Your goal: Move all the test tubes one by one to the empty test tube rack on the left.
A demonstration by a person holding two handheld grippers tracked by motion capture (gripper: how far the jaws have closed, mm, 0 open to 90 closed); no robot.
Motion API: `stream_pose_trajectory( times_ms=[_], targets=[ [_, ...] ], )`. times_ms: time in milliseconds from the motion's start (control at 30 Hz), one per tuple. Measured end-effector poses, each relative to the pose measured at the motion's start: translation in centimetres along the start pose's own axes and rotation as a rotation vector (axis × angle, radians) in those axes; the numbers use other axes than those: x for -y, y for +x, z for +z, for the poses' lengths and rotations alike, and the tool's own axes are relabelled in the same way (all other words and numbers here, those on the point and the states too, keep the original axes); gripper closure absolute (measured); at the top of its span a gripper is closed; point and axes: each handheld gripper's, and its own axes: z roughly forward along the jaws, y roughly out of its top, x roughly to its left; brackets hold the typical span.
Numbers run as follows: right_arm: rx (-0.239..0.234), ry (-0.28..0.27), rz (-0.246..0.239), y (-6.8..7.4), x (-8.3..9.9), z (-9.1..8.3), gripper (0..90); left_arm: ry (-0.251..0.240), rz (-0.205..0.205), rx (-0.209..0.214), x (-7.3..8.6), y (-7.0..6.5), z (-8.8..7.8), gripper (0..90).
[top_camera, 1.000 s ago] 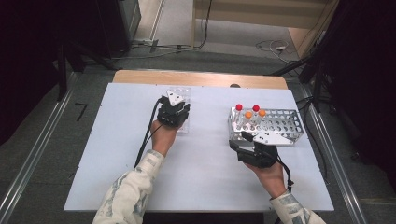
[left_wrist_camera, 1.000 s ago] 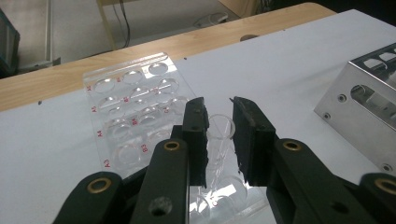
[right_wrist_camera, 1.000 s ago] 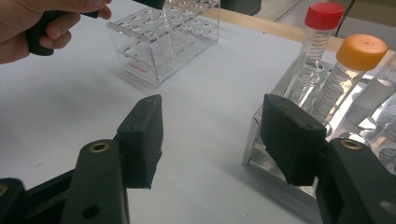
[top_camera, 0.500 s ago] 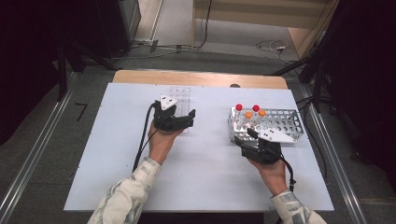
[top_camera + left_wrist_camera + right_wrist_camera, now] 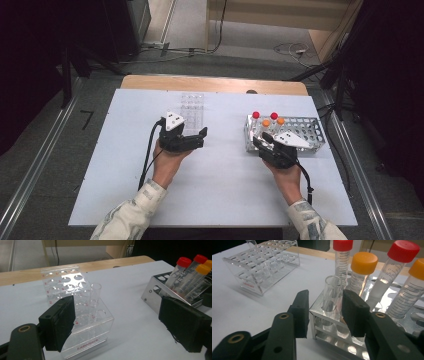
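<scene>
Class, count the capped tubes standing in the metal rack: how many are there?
4, as the right gripper view shows: a red-capped tube, an orange-capped tube, a second red-capped one and a second orange-capped one at the right edge of the metal rack. More may be hidden.

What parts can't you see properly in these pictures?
- Metal rack, right gripper view: its near holes sit behind the right gripper.
- Orange cap, left gripper view: cut off by the right edge.
- Clear rack, high view: too small and see-through to spot its open tube.
- Tube markings: too blurry to read.
</scene>
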Motion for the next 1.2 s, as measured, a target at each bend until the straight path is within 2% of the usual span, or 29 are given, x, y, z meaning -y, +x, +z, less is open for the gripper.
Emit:
stream_pose_trajectory(
  times_ms=[200,367,767,933,1200],
  targets=[
    [0.008,-0.004,0.002,0.0,0.1,0.6,63.6,-0.006,0.022,0.012,0.0,-0.7,-0.1,14.9],
    [0.020,-0.014,0.009,-0.2,0.1,1.0,68.2,0.001,0.022,0.015,0.0,-0.8,0.0,14.9],
    [0.027,-0.007,-0.001,-0.1,0.2,1.4,72.7,0.006,0.025,0.015,0.0,-0.8,0.0,15.0],
    [0.028,-0.028,-0.005,0.0,-0.3,0.8,72.8,0.006,0.027,0.015,0.1,-0.9,0.1,15.0],
    [0.024,-0.082,-0.005,0.1,-2.2,-1.3,72.9,0.006,0.029,0.019,0.0,-1.0,0.0,15.0]
  ],
)
